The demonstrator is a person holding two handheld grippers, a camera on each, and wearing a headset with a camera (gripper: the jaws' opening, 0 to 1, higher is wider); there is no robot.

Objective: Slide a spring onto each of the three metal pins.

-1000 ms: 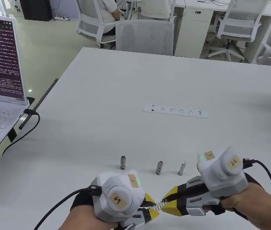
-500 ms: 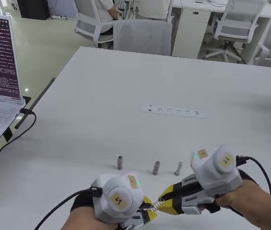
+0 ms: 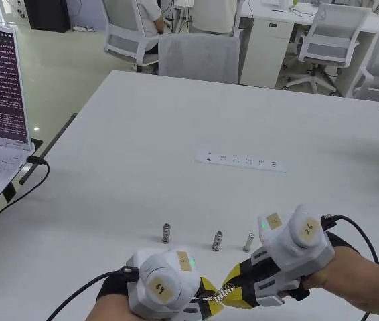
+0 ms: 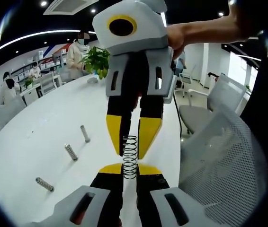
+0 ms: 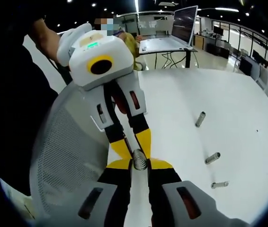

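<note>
Carefully now: danger of the spring (image 3: 224,291) buckling and flicking sideways if pressed end to end, pinched as it is at both ends at once, then rolling off across the surface (image 3: 176,134) on the person's side of the power strip (image 3: 241,161). Danger too in the release: wrong tongs opened first, or both together, and a drop well short of the bare pin (image 3: 248,241). A crooked approach would likely mean coils snagging on the pin tip instead of sliding down. Left tongs (image 3: 208,297) closed down to a coil's width, clamping one end of the spring. Right tongs (image 3: 233,289) narrowed the same way around the other end, tips facing the left ones and very nearly touching them. Spring held between the two, nearer the person than the row of three pins, itself nearer than the power strip. Judging by their ribbed look, end pin (image 3: 166,233), just past the strip's left end, and middle pin (image 3: 217,241) already sleeved. Bare pin, roughly in line with the strip's middle, smooth and apparently next.
</note>
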